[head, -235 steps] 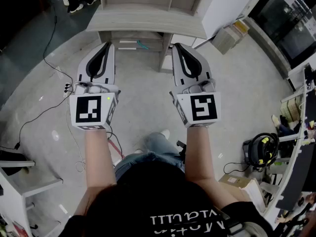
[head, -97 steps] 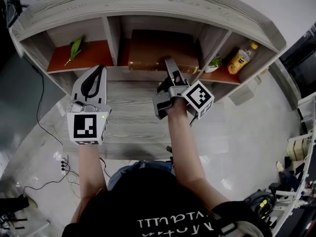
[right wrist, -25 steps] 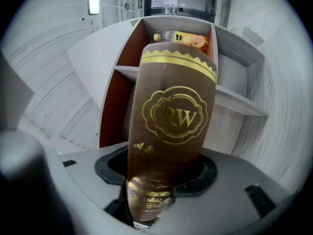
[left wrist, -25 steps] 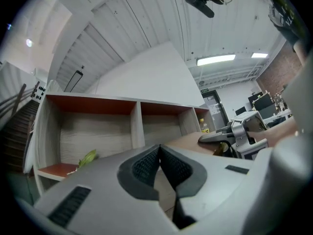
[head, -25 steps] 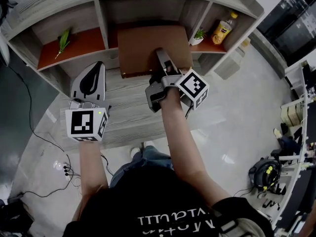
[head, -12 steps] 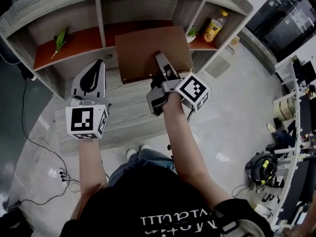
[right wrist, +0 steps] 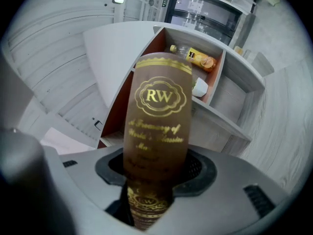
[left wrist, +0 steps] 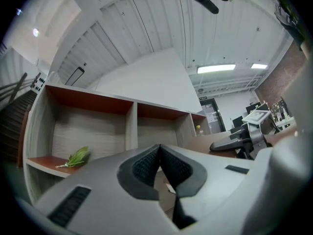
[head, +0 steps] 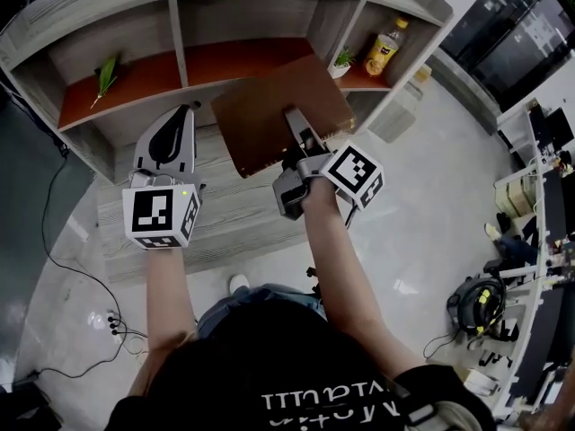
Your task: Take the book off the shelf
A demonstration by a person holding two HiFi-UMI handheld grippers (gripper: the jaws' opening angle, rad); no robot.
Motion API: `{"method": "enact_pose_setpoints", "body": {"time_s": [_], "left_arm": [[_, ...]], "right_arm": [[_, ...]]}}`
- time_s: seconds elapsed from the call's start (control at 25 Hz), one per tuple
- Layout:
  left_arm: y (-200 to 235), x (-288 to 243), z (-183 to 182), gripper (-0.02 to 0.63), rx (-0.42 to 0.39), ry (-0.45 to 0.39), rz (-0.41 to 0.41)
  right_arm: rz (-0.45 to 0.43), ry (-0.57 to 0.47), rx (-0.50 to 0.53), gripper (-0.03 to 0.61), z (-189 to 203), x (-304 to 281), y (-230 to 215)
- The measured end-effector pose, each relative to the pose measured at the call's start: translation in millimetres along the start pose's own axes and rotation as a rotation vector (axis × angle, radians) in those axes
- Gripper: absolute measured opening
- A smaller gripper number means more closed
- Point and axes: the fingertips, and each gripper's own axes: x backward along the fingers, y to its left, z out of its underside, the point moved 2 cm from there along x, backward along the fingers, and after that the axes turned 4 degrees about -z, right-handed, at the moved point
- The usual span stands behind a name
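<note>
From the head view, we look down on a grey wood-grain desk (head: 216, 218). A shelf (head: 176, 36) of three compartments, each with a rust-red floor, runs along the desk's back edge. Around the desk spreads a glossy grey floor (head: 431, 196), and a black cable (head: 47, 200) trails across it off the desk's left side.

In the left compartment we see a green leaf (head: 105, 68). The right one holds a small potted plant (head: 341, 60) and, just beside it, a bottle (head: 381, 48) of orange liquid.

The book (head: 260, 119) is out of the shelf. It is held tilted over the desk's back edge in front of the middle compartment, with its plain brown cover facing up. The right gripper (head: 294, 120) clamps its near edge, one jaw lying across the cover. The left gripper (head: 185, 111) hovers over the desk's left half, near the book but apart from it.

In the left gripper view, we find the jaws pressed together with nothing between them. Beyond them are the compartments with the leaf, and above is a white panelled ceiling (left wrist: 146, 23) with a strip light (left wrist: 215, 68).

In the right gripper view, the jaws pinch the book at its spine, one pad on each cover. The spine is brown, with a gold "RW" emblem in a wreath, lines of gold script below it, and a second gold ornament down near the jaws. Past the book we see the bottle and the plant's white pot in their compartment.
</note>
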Motion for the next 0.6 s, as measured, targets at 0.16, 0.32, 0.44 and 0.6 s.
{"method": "enact_pose_setpoints", "body": {"time_s": [0.16,0.32,0.44,0.6], "left_arm": [[-14.0,-0.1,-5.9,0.011,-0.009,-0.007,0.012],[-24.7,0.3,-9.2,0.011,-0.020,-0.006,0.018],[-28.1,0.5,-10.8,0.011,-0.020,0.000,0.013],[-34.0,2.7,-13.4,0.011,-0.013,0.002,0.001]], "right_arm": [[0.037,0.021,0.065,0.235,-3.5,11.0,-4.1],[0.066,0.030,0.114,0.235,-7.1,17.4,-7.2],[0.088,0.044,0.179,0.235,-9.7,20.3,-5.8],[0.109,0.069,0.291,0.235,-12.5,27.6,0.0]]}}
